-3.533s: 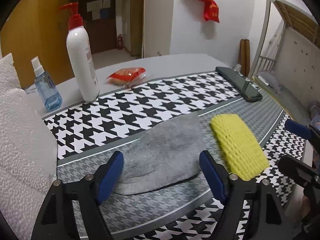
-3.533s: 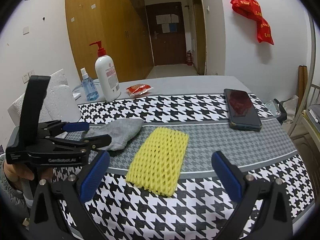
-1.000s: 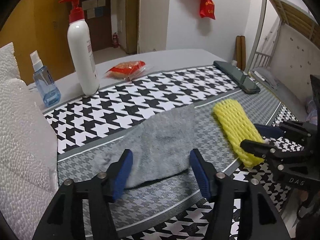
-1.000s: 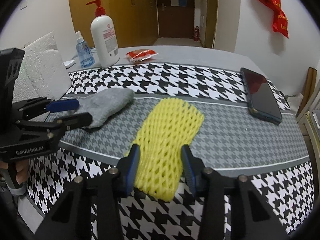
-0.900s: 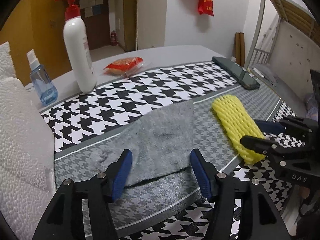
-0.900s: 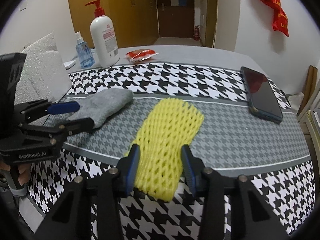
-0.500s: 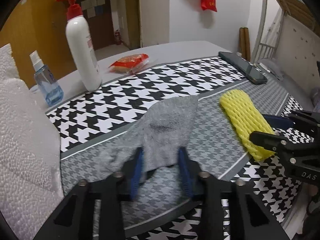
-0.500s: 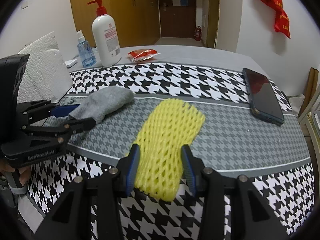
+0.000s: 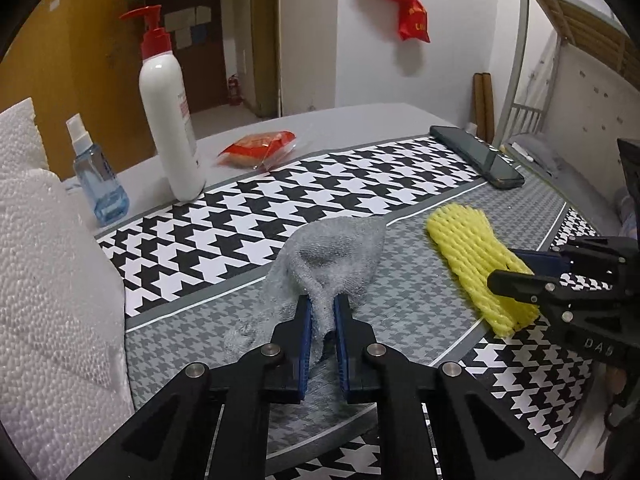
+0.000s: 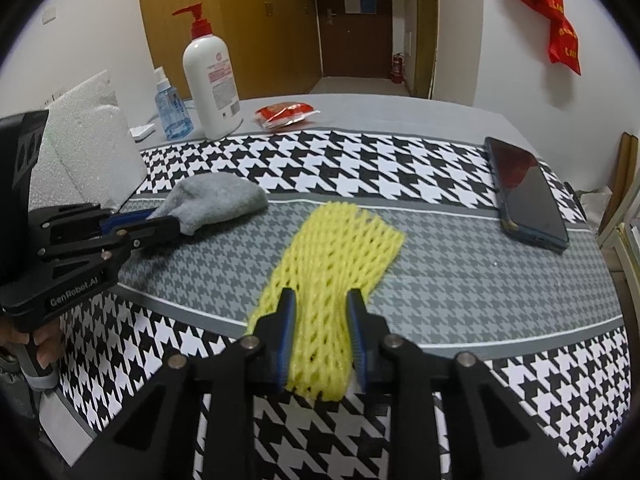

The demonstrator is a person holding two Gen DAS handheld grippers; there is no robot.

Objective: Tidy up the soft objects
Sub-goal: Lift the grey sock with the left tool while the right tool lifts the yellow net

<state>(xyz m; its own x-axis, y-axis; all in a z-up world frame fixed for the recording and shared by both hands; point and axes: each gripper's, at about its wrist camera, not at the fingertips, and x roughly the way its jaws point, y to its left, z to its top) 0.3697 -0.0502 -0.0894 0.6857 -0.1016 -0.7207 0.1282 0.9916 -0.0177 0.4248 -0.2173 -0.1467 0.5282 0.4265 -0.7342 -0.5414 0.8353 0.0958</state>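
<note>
Houndstooth mat [image 9: 328, 196] – left claw [image 9: 320, 309] pinching grey sock [image 9: 340, 256]; right claw [image 10: 320, 308] clamping yellow foam net [image 10: 336, 248].

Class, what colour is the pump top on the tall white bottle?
Red. The pump top on the tall white bottle shows best in the left wrist view.

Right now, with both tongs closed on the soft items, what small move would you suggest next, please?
Probably lift the left tongs slightly: they pinch the bunched grey sock, whose far end lies on the tablecloth. The right tongs already clamp the yellow foam net.
</note>
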